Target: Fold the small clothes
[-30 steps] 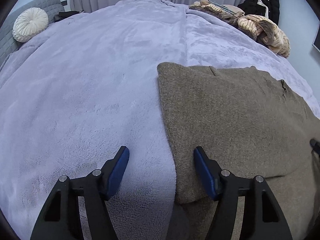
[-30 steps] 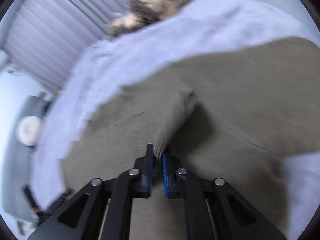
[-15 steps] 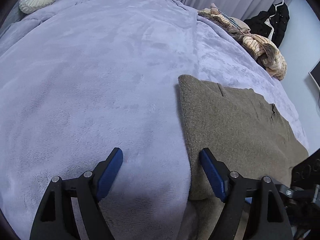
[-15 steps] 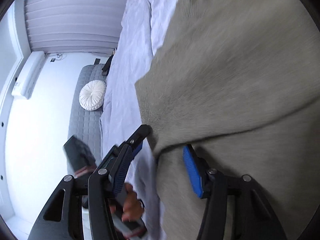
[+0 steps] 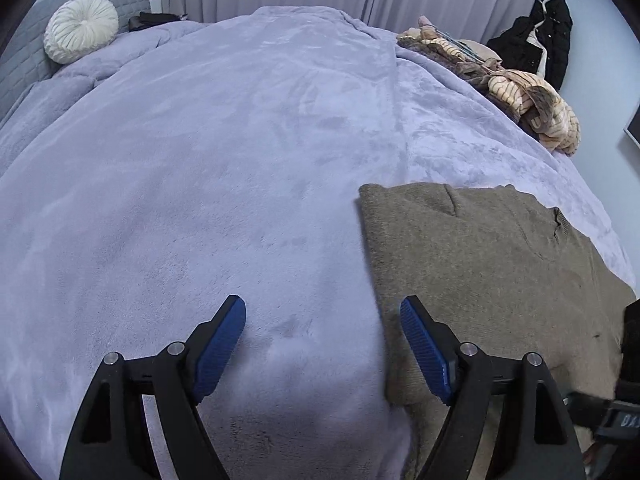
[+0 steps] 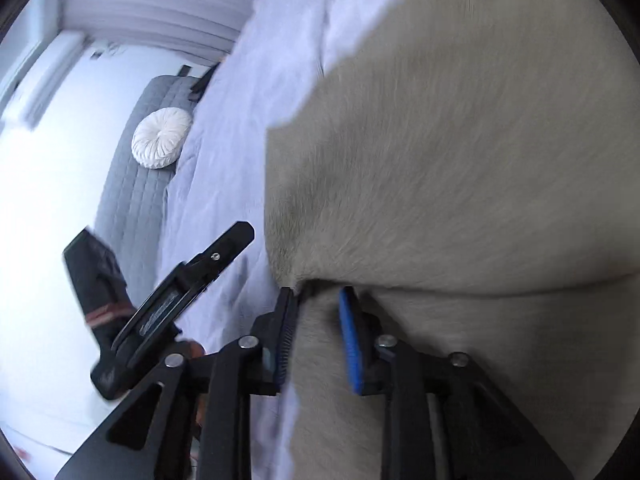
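A brown-grey knit sweater [image 5: 480, 264] lies folded on the lilac blanket [image 5: 240, 160], its left edge straight. My left gripper [image 5: 322, 308] hovers open over the blanket, its right finger above that edge, with nothing between the pads. In the right wrist view the sweater [image 6: 440, 160] fills the right side, blurred. My right gripper [image 6: 318, 296] sits at the corner of the upper fold. Its jaws are closing with the sweater's lower layer between them, and a gap still shows beside the pads. The left gripper [image 6: 192, 276] appears there too, to the left, held by a hand.
A round white cushion [image 5: 80, 28] leans on the grey quilted headboard [image 5: 24, 52] at the far left. A heap of striped and furry clothes [image 5: 520, 96] lies at the bed's far right, near a black coat [image 5: 540, 40]. Curtains hang behind.
The right gripper let go of the fold it carried, swung across to the sweater's left edge, opened wide, then narrowed. The left gripper spread a little wider and drew up and back.
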Demonstrator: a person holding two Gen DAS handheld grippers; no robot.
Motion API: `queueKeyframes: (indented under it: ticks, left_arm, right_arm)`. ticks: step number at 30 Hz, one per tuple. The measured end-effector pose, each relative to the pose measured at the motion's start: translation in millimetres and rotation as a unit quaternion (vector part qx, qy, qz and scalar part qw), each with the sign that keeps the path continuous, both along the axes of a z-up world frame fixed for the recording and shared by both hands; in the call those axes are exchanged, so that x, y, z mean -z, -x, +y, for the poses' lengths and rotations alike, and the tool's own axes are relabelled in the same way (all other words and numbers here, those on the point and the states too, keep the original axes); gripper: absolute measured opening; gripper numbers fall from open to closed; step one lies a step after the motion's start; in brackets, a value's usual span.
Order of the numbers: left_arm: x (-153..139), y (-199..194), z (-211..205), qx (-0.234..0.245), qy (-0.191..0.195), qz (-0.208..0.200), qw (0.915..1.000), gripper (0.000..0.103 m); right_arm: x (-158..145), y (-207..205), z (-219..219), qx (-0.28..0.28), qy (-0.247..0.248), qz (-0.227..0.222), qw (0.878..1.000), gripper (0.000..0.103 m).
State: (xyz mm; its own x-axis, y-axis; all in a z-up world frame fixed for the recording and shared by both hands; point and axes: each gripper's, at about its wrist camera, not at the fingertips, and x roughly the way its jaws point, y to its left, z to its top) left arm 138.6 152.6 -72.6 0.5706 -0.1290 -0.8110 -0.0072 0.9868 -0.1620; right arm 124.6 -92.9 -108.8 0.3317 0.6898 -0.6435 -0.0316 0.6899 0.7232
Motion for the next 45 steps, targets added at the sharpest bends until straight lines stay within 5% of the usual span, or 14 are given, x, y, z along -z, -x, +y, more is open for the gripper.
queueKeyframes:
  ticks: [4,8,9,11,14,17,21,25,28,33,36,45]
  left_arm:
    - [-1,-8,-31,0.015,-0.016,-0.008,0.9997,0.081]
    - [32,-17,-42,-0.013,-0.065,0.018,0.9977,0.083]
    - [38,-16,-37,-0.021,-0.054,0.019,0.9981,0.091]
    - [40,-12,-28,-0.032,-0.04,0.012,0.9986,0.095]
    - [30,-9,-26,-0.031,-0.054,0.015,0.9979,0.095]
    - [12,3,-29,-0.037,-0.076,-0.004,0.9964,0.093]
    - [-1,22,-45,0.002,-0.055,-0.023,0.9982,0.093]
    - [23,23,-64,0.012,-0.105,0.008,0.9944,0.093]
    - [44,26,-56,0.001,-0.089,0.014,0.9959,0.095]
    - [32,34,-61,0.0,-0.114,0.01,0.9935,0.095]
    - [25,39,-62,-0.008,-0.111,0.015,0.9936,0.095]
    - [3,64,-84,0.011,-0.119,0.026,0.9925,0.095]
  right_arm:
    - [-38,1,-74,0.07,0.137,-0.069,0.986,0.029]
    - [-24,-5,-142,0.115,0.267,-0.03,0.956,0.027]
    - [-16,-2,-161,0.124,0.287,-0.015,0.95,0.016]
    - [-11,8,-190,0.138,0.258,-0.025,0.956,0.004]
    - [-17,23,-203,0.169,0.269,-0.028,0.948,0.004]
    - [-26,35,-205,0.182,0.257,-0.03,0.949,0.012]
    - [-37,37,-197,0.156,0.229,-0.059,0.959,0.028]
    - [-30,22,-170,0.117,0.27,-0.061,0.954,0.029]
    - [-15,9,-178,0.128,0.313,-0.042,0.94,0.025]
    - [-16,19,-207,0.155,0.277,-0.04,0.947,0.021]
    - [-25,30,-210,0.16,0.282,-0.035,0.945,0.039]
    - [-46,79,-230,0.179,0.232,-0.041,0.955,0.053]
